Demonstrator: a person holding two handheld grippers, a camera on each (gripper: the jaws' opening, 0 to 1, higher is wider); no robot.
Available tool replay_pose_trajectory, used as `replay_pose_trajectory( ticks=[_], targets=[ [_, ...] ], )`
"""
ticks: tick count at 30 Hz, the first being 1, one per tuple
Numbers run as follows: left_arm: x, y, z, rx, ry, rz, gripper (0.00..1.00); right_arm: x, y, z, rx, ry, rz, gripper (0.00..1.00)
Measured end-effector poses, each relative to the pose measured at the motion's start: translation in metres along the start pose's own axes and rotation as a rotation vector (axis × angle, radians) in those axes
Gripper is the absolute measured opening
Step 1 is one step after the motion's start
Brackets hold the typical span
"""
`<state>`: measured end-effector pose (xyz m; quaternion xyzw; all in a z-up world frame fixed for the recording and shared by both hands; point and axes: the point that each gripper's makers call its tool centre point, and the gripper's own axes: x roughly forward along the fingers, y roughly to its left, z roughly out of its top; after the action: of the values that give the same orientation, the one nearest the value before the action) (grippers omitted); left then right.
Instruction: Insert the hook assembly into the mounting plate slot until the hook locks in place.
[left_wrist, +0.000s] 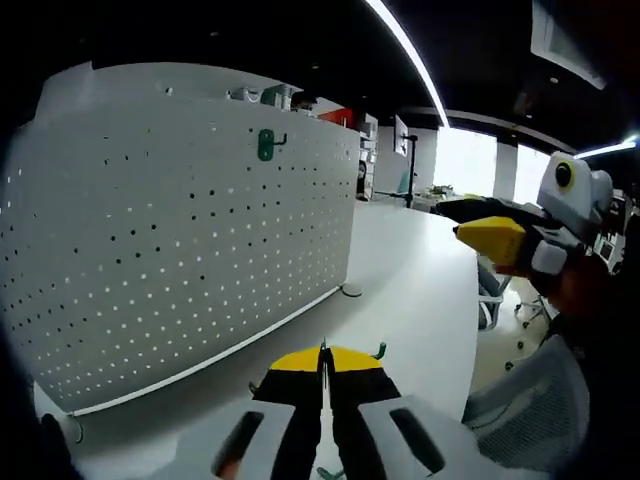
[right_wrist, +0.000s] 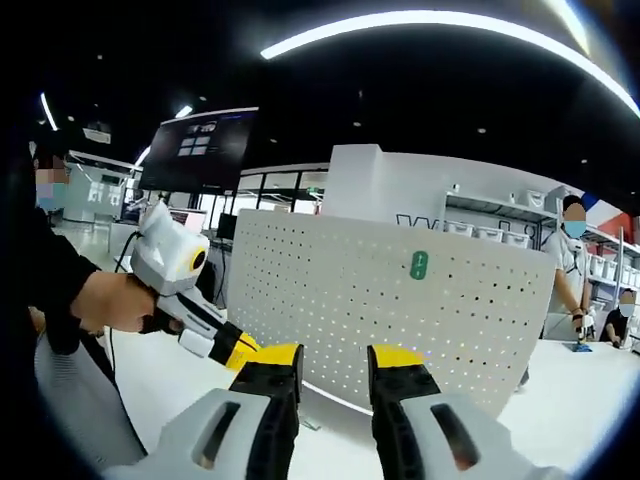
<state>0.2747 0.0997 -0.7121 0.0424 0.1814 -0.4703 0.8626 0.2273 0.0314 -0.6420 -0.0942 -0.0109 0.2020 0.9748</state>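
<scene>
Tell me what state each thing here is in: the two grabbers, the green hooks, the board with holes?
Left gripper: shut on green hook.
Right gripper: open, holding nothing.
Mounted hook: already hanging high on the board.
Pegboard: standing upright on the white table.

**Surroundings of the workspace**

A white table (left_wrist: 420, 260) carries the setup. Behind it hang a dark monitor (right_wrist: 200, 150) and a long ceiling light strip (right_wrist: 440, 25). White shelves (right_wrist: 490, 225) stand far behind, with a person (right_wrist: 570, 265) beside.
</scene>
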Motion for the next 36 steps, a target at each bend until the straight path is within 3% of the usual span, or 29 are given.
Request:
replay_pose_trajectory(
  ticks=[15, 24, 36],
  targets=[
    [-0.014, -0.034, 0.028, -0.007, -0.026, -0.05, 0.01, 0.002, 0.037, -0.016, 0.001, 0.045, 0.106, 0.18],
    [-0.014, -0.055, 0.042, -0.031, -0.047, -0.117, 0.01, 0.001, 0.036, -0.021, 0.001, 0.053, 0.109, 0.13],
    [-0.015, -0.065, 0.042, -0.032, -0.04, -0.148, 0.01, 0.003, 0.037, -0.022, 0.006, 0.055, 0.11, 0.05]
  ],
)
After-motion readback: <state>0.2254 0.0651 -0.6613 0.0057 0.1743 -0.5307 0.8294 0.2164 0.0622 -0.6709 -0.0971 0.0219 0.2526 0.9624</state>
